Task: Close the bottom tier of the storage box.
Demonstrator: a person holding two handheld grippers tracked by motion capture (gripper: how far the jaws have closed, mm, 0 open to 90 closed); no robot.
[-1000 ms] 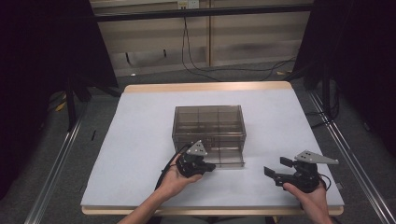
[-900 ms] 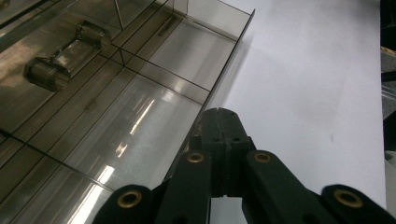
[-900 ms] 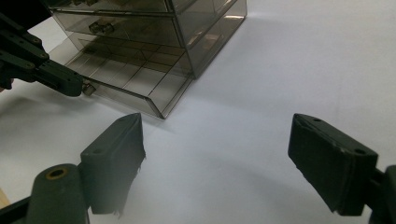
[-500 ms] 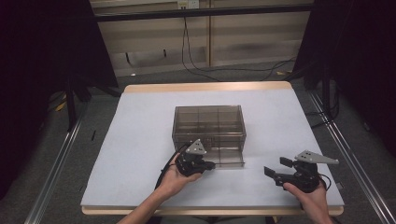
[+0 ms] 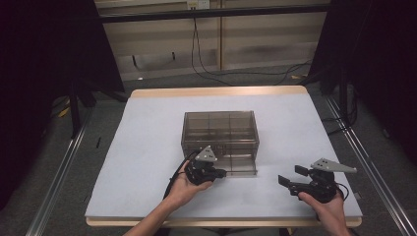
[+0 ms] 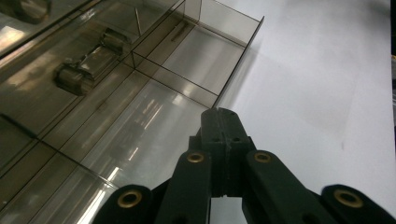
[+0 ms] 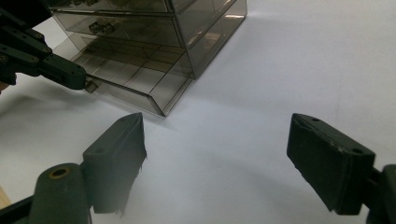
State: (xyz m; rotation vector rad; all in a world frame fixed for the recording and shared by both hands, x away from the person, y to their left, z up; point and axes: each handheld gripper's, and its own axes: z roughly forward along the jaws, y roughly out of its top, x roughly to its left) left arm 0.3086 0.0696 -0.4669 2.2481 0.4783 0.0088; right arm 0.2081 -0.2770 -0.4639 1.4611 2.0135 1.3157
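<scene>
- Smoked plastic drawer cabinet (image 5: 220, 135) sits mid-bench; its bottom drawer (image 5: 235, 166) is pulled out toward 6 o'clock, so the divided tray lies open from above
- Left gripper (image 5: 220, 173), jaws pinched together at the drawer's front edge at 7 o'clock of the cabinet – seemingly clamped on the small pull tab (image 7: 90, 86) to drag the drawer
- Right gripper (image 5: 290, 175) at 4 o'clock, jaws spread wide, holding nothing – parked clear of the drawer's path, I judge

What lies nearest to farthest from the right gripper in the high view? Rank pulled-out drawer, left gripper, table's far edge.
1. pulled-out drawer, left of the right gripper.
2. left gripper, at the drawer's front.
3. table's far edge, behind the cabinet.
</scene>
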